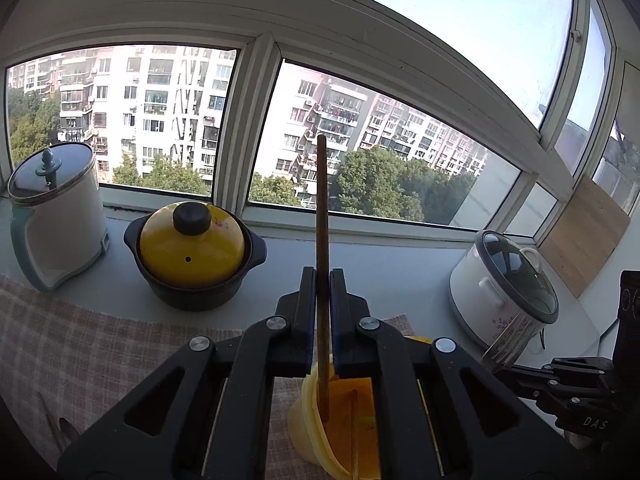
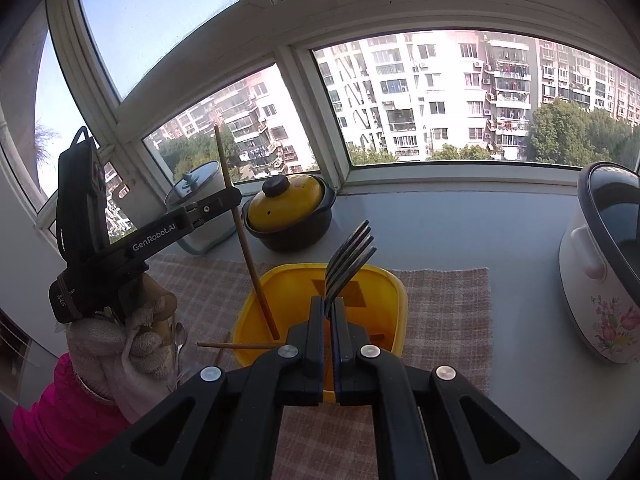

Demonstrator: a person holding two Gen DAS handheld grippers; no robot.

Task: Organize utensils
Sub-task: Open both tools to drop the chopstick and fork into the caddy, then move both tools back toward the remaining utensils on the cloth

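Note:
My left gripper [image 1: 321, 276] is shut on a brown chopstick [image 1: 322, 216] held upright, its lower tip inside the yellow container [image 1: 316, 420]. In the right wrist view the left gripper [image 2: 234, 196] holds that chopstick [image 2: 248, 248] slanting down into the yellow container [image 2: 256, 308]. My right gripper [image 2: 328, 304] is shut on a metal fork [image 2: 350, 258], tines up, above the container. A second chopstick [image 2: 236, 345] lies across the container's left rim. The fork also shows at the right of the left wrist view [image 1: 508, 342].
The container stands on a checked cloth [image 2: 440, 304] on a grey sill. A yellow-lidded black pot [image 2: 290, 210], a white kettle [image 1: 56, 216] and a white rice cooker [image 2: 600, 272] stand behind and beside it. A spoon [image 2: 179, 338] lies at the left. A wooden board [image 1: 584, 232] leans at the right.

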